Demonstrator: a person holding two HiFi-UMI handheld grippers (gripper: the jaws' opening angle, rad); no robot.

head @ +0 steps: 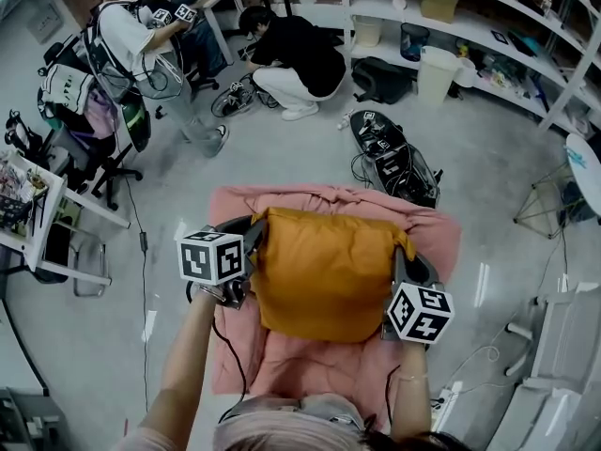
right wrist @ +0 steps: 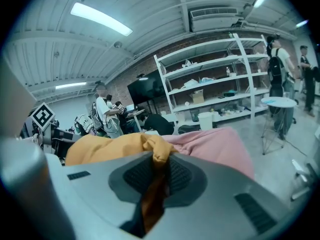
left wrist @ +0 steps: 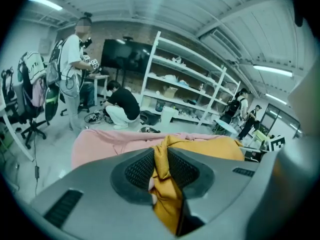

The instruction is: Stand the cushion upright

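Note:
An orange cushion lies on a pink cover in the head view, its far edge raised a little. My left gripper is shut on the cushion's far left corner, and my right gripper is shut on its far right corner. In the left gripper view a fold of orange cushion fabric is pinched between the pads of the left gripper. In the right gripper view a bunched corner of the cushion sits pressed between the pads of the right gripper, with the pink cover behind.
A black bag with cables lies on the floor just beyond the pink cover. One person crouches and another stands farther back. White shelving lines the back right, a desk the left, a round table the right.

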